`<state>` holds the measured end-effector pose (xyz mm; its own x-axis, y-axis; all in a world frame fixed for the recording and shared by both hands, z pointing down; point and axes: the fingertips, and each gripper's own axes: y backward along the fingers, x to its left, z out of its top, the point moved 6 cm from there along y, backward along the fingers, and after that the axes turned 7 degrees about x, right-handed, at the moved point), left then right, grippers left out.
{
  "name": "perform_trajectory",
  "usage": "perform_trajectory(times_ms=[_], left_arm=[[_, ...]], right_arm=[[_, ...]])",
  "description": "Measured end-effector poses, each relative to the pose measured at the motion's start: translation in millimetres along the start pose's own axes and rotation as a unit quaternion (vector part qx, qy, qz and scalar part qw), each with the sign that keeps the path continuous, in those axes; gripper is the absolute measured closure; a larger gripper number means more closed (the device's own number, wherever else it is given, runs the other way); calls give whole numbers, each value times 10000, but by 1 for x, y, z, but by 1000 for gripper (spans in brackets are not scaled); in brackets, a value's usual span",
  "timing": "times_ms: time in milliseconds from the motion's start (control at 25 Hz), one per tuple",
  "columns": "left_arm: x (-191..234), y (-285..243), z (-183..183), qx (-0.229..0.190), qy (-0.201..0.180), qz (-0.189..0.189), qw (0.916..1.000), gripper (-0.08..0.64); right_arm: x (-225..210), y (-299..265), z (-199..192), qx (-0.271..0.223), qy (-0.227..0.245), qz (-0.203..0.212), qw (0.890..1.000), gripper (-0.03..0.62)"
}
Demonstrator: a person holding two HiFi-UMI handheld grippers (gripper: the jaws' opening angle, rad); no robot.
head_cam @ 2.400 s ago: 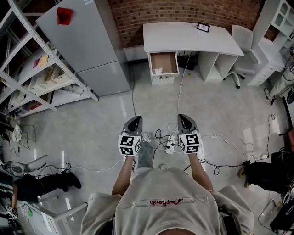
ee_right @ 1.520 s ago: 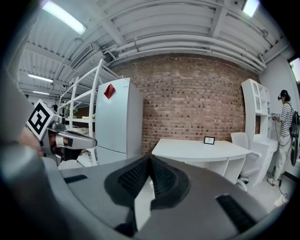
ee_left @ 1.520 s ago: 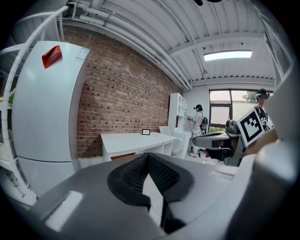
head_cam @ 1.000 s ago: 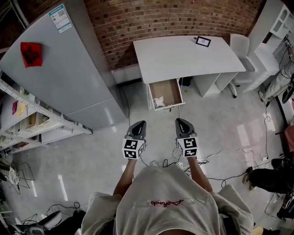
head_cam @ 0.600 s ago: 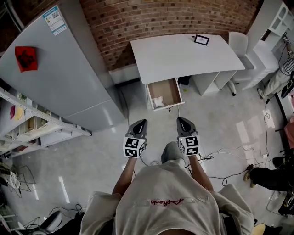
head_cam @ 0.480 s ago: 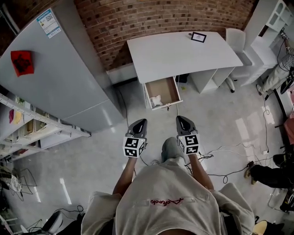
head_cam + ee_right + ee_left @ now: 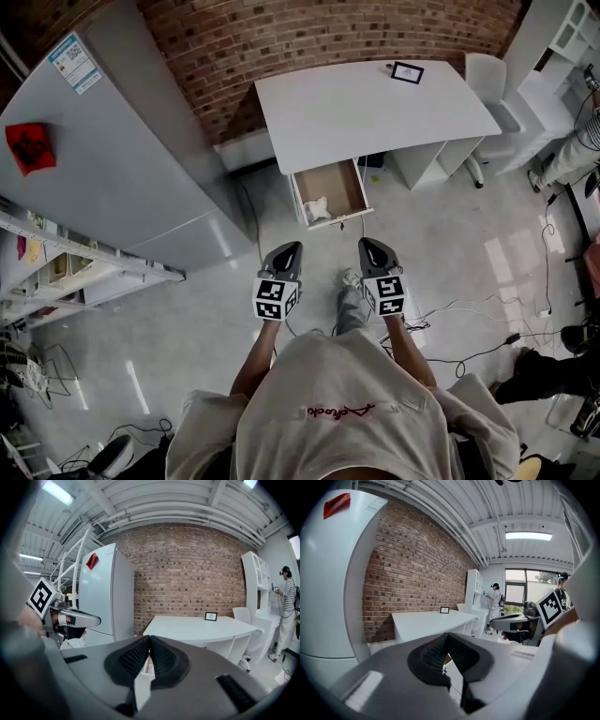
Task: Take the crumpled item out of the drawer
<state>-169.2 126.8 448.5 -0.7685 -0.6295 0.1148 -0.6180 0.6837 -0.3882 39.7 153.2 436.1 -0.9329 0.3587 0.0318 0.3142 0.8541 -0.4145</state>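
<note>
Crumpled item (image 7: pixel 316 206): small, pale wad lying inside the open drawer (image 7: pixel 343 187), in the corner at about 7 o'clock of the drawer's floor, close to the front panel. The drawer is pulled out from under the white desk (image 7: pixel 375 103), which leaves the wad exposed from above with nothing covering it.

Left gripper (image 7: pixel 286 251) and right gripper (image 7: pixel 372 247): held side by side at waist level, both aimed toward 12 o'clock, where the drawer lies. Well apart from it, with bare floor (image 7: pixel 187 309) between.

Jaw state, from the gripper views: on each gripper the ribbed pads meet at the tips and nothing sits between them. Both are empty.

One shoe (image 7: pixel 350 277) is set forward between the grippers. Judgement: this is the approach phase, with the grippers kept level and forward so they are ready on arrival.

Fridge (image 7: pixel 112 159) stands at 10 o'clock, clear of the path.

Judgement: the grasp has not begun. Either gripper would need to spread its jaws before descending. The wad's corner position favours the left one, coming straight down to avoid the drawer's walls.
</note>
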Motion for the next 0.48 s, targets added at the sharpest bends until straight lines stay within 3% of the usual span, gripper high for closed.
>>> perform_trajectory(times_ms=[480], left_arm=[[28, -104, 53, 45, 87, 344, 9994, 551]], right_arm=[[-94, -75, 30, -13, 25, 246, 9997, 580]])
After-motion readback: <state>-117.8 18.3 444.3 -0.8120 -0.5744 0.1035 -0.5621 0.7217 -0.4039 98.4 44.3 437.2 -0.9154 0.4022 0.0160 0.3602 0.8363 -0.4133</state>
